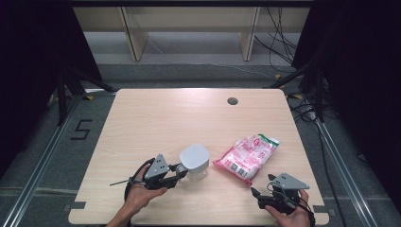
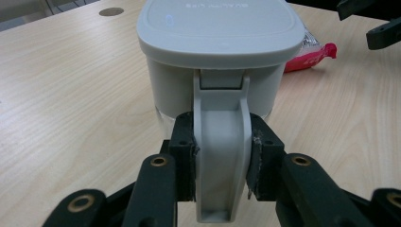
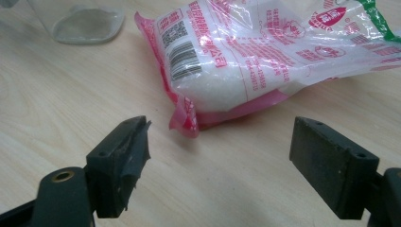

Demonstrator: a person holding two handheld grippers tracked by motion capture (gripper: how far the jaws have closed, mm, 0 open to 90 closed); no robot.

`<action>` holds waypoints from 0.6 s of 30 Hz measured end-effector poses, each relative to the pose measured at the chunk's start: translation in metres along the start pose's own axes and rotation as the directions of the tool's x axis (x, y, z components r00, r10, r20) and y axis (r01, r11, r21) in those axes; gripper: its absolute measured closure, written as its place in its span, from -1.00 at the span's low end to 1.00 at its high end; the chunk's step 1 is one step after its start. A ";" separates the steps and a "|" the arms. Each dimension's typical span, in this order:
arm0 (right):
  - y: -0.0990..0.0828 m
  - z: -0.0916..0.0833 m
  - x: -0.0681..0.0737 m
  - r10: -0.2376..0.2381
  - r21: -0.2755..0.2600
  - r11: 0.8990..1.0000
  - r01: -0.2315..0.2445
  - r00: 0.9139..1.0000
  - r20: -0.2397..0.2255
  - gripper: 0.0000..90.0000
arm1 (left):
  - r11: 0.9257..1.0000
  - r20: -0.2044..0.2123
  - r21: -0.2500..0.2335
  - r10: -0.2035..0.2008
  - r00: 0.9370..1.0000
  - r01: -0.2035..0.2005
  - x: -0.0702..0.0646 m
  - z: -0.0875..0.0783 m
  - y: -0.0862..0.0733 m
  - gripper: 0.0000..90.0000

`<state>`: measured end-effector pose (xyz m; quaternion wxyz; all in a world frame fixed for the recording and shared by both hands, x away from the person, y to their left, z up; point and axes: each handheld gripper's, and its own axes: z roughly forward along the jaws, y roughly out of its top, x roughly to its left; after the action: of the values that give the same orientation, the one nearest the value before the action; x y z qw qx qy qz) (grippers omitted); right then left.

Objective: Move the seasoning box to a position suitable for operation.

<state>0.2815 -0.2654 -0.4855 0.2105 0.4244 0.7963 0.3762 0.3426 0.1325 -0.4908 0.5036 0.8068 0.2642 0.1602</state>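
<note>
A clear jug with a grey lid (image 1: 195,158) (image 2: 220,28) stands near the middle front of the wooden table (image 1: 156,118). My left gripper (image 1: 178,173) (image 2: 221,158) is shut on the jug's grey handle (image 2: 221,156), both pads pressing its sides. A pink and white bag of white grains (image 1: 247,157) (image 3: 255,56) lies flat to the right of the jug. My right gripper (image 1: 262,187) (image 3: 217,165) stands open near the front right edge, pointing at the bag's near corner with a gap to it.
A round cable hole (image 1: 232,100) sits near the table's far edge. The jug's clear base (image 3: 85,23) lies to the left of the bag in the right gripper view. Beyond the table stand wooden shelf legs (image 1: 135,40) and loose cables (image 1: 283,42).
</note>
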 end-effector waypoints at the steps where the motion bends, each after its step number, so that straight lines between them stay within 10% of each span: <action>1: 0.000 0.000 0.000 0.000 -0.002 1.000 0.000 1.000 -0.001 -0.52 | 1.000 -0.016 0.000 -0.005 1.000 0.005 0.003 0.000 -0.001 0.50; 17: 0.000 0.000 -0.002 -0.022 0.004 1.000 0.021 1.000 0.006 -0.51 | 1.000 -0.133 -0.014 0.022 0.991 -0.025 0.012 0.014 0.002 0.49; 18: 0.000 -0.001 0.003 0.035 0.019 0.999 -0.035 0.999 0.008 -0.51 | 1.000 -0.145 -0.018 0.023 0.989 -0.026 0.014 0.016 0.002 0.50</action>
<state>0.2789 -0.2633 -0.4850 0.2027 0.4417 0.7916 0.3705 0.3625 0.1288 -0.4965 0.4889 0.7913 0.2885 0.2270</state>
